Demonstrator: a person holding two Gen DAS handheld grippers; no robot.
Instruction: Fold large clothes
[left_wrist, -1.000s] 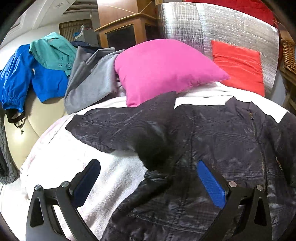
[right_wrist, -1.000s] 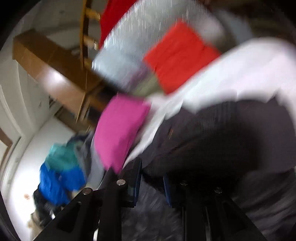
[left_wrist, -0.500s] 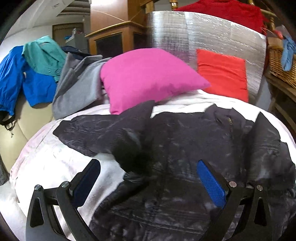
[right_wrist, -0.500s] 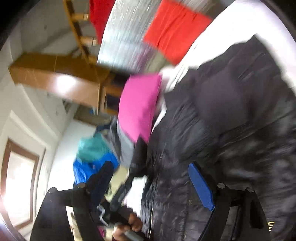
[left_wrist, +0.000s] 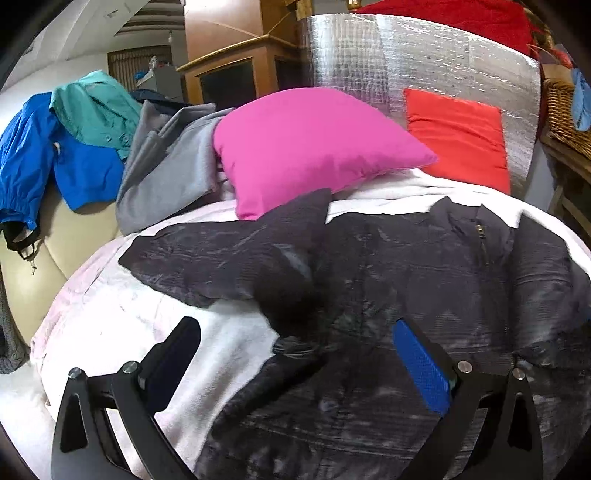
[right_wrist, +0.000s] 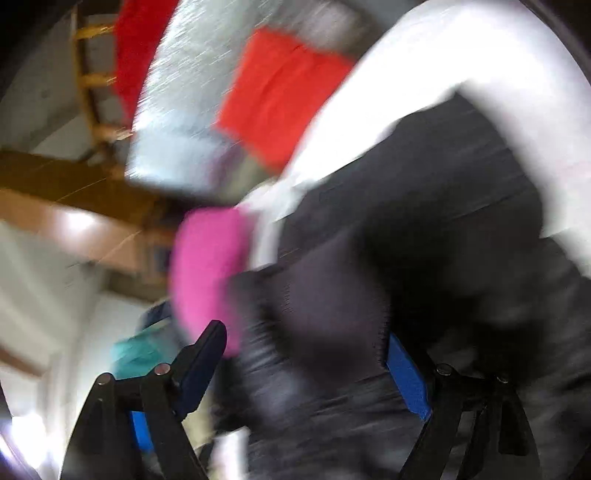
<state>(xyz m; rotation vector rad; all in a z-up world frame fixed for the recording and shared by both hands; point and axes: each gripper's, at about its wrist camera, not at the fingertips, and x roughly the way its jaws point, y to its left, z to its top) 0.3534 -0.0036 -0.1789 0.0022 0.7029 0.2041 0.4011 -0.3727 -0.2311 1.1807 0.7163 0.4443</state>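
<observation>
A black quilted jacket (left_wrist: 436, 280) lies spread on the white blanket (left_wrist: 122, 332), zip up, with one sleeve (left_wrist: 207, 254) stretched left and folded back over its chest. My left gripper (left_wrist: 295, 354) hovers open over the jacket's lower left side, blue pads wide apart, nothing between them. The right wrist view is blurred by motion. There my right gripper (right_wrist: 306, 354) stands open above the dark jacket (right_wrist: 424, 229), and the cloth lies loose below the pads, not pinched.
A pink pillow (left_wrist: 314, 147) and a red cushion (left_wrist: 461, 136) lean on a silver foil panel (left_wrist: 417, 55) at the back. Grey (left_wrist: 166, 166), teal (left_wrist: 96, 107) and blue garments (left_wrist: 33, 147) pile on the cream sofa at left. A wicker basket (left_wrist: 565, 114) stands at right.
My right gripper was shut a second ago and has opened wide; its view has swung and rolled over the jacket. A dark flap now lies on the jacket's right side. The left gripper barely moved.
</observation>
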